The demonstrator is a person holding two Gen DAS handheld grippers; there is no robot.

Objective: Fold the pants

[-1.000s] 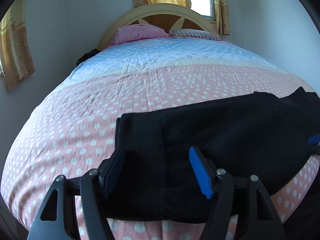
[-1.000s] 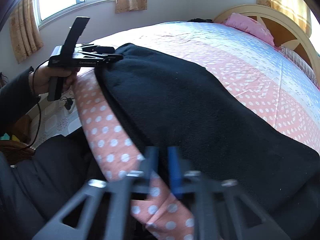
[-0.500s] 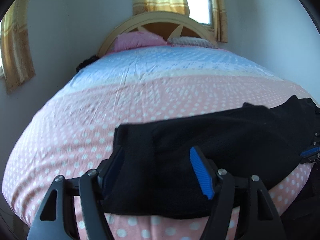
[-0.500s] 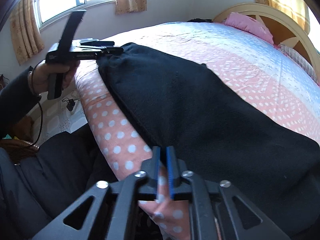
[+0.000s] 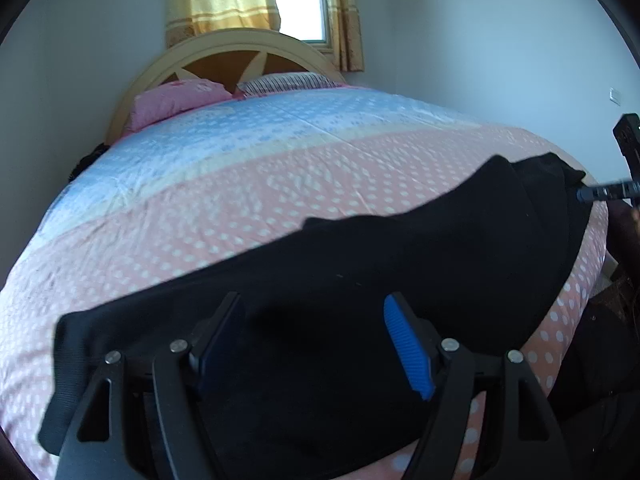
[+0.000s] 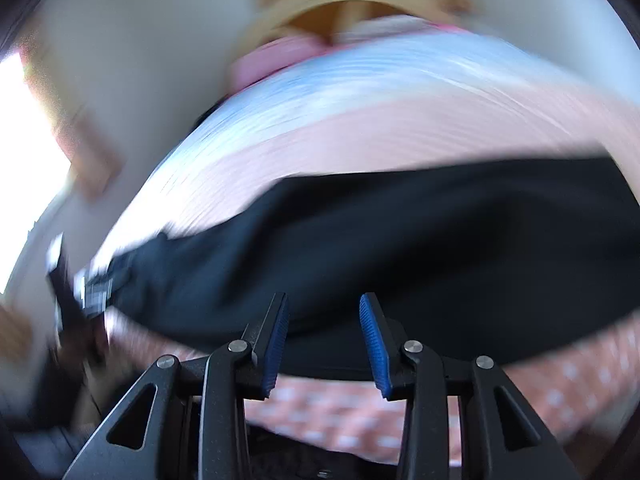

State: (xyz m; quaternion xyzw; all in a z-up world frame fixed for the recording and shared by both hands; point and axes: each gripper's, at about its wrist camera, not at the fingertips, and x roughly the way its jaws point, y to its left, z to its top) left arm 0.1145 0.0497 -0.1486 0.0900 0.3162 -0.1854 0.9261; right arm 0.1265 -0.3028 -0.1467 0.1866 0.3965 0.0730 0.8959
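no readable text, label, brand, number or sign in either view, right wrist view too blurred to show any lettering

a wide bed with a pink, cream and blue polka-dot cover (image 5: 248, 184) carries long black fabric pants (image 5: 360, 280) laid flat across its near edge; a pink pillow (image 5: 176, 100) and a striped pillow (image 5: 288, 79) rest against the curved wooden headboard (image 5: 240, 42).
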